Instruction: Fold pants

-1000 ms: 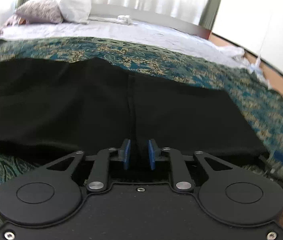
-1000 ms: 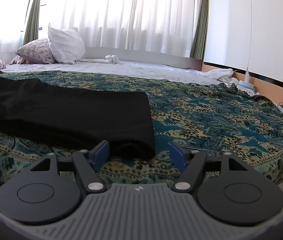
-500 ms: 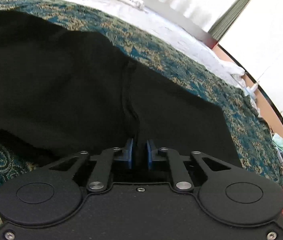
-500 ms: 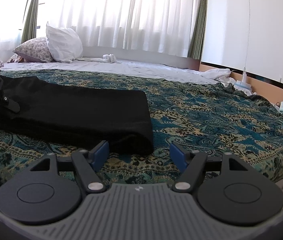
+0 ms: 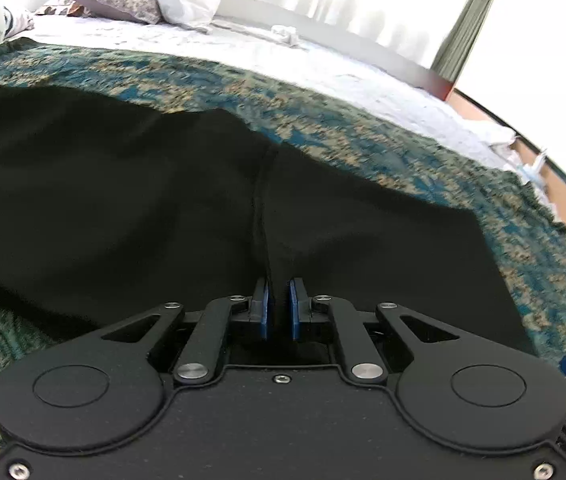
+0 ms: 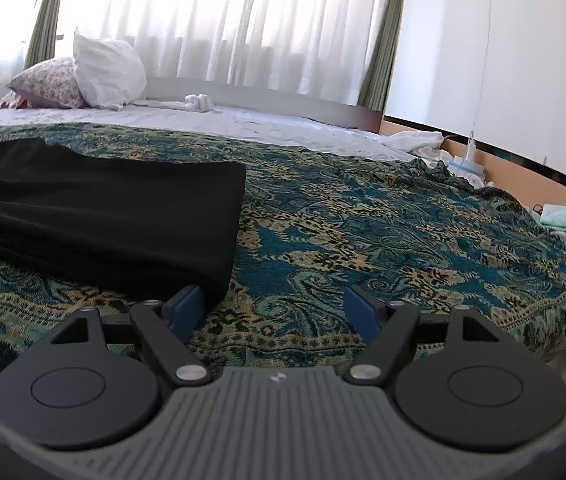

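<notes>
already the left tongs [image 5: 279,304] were pinched on a ridge of the black pants [image 5: 123,208], which lay flat across the patterned bedspread [image 5: 403,152]. the right tongs [image 6: 275,308] were opening, empty, the hem corner just at their ten o'clock. likely trouble: the thin pinch might slip, or catch one layer and skew the fold.

pants [image 5: 123,208] cut off at left edge, window [image 6: 223,12] overexposed
</notes>
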Demonstrator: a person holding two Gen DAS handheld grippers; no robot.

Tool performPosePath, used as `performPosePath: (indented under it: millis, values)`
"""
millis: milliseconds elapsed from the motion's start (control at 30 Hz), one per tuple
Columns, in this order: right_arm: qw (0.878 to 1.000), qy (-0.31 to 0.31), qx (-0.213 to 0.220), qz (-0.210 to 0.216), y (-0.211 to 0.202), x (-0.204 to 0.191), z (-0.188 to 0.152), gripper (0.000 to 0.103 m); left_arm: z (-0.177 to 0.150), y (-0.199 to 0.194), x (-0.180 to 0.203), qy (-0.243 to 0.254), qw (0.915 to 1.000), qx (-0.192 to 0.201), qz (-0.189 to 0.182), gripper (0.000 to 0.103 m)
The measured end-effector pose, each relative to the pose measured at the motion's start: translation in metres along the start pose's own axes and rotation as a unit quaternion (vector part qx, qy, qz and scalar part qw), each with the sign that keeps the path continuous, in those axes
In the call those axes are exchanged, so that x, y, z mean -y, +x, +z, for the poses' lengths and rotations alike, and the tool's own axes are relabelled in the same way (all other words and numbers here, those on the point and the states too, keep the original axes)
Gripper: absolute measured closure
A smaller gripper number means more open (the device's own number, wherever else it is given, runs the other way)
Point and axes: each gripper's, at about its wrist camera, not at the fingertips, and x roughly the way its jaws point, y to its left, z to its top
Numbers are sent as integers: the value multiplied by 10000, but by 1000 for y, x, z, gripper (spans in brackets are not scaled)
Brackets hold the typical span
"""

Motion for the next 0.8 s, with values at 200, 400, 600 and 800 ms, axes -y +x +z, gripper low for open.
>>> performPosePath:
  millis: [200,400,600,800]
  values:
    - [9999,-32,29,94,6,-11,7,20,-4,-1,-2,57,10000,45,32,93]
    - [9985,224,-127,484,23,-18,16,20,-5,0,-6,112,9999,71,38,93]
    - [9984,353,-200,405,39,-25,25,36,-4,-2,-9,173,9997,99,105,93]
    - [9992,-278,-105,271,34,-36,25,39,-3,-3,-16,252,9992,185,246,93]
